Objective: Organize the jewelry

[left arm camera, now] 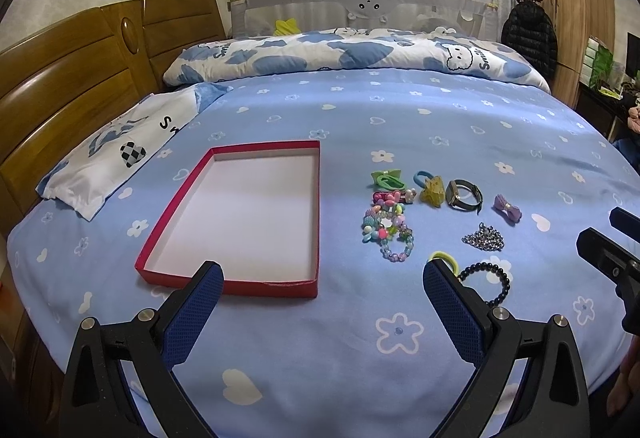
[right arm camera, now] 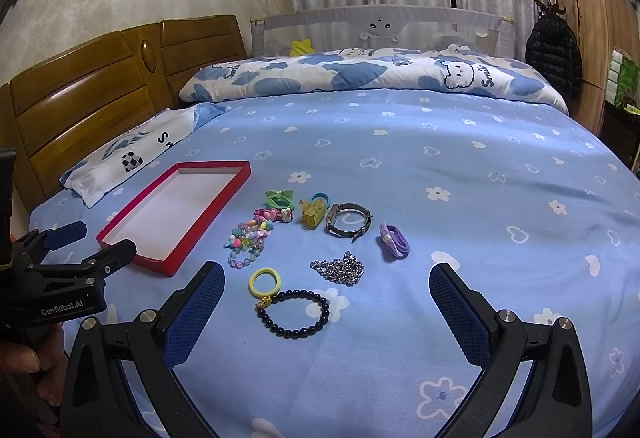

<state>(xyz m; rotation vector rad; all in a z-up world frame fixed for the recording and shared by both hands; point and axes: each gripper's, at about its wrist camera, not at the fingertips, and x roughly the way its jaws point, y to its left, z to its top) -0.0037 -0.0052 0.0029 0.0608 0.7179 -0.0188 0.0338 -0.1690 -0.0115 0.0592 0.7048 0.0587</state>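
Here, you hold both tools over the blue flowered bedsheet with nothing between their fingers. Your left gripper is spread wide, its blue pads apart above the near edge of the red box, a shallow red-walled tray with a bare white floor. Your right gripper is likewise spread wide, hanging above the sheet.

In your right view the jewelry lies loose on the sheet at about 12 o'clock from the fingers, just right of the tray. Nearest you sits the dark bead bracelet, a ring of glossy navy-black beads with a small gold charm, touching the yellow hair tie at its 11 o'clock. At 1 o'clock from the bracelet is the silver chain, heaped in a heart-like pile. Farther back, the pastel bead bracelets are tangled together beside the tray's near corner. Behind them lie a pink heart clip, a green bow tie, a yellow claw clip against a blue hair tie, and the watch with a dark strap. The purple bow clip sits apart at 3 o'clock from the watch.
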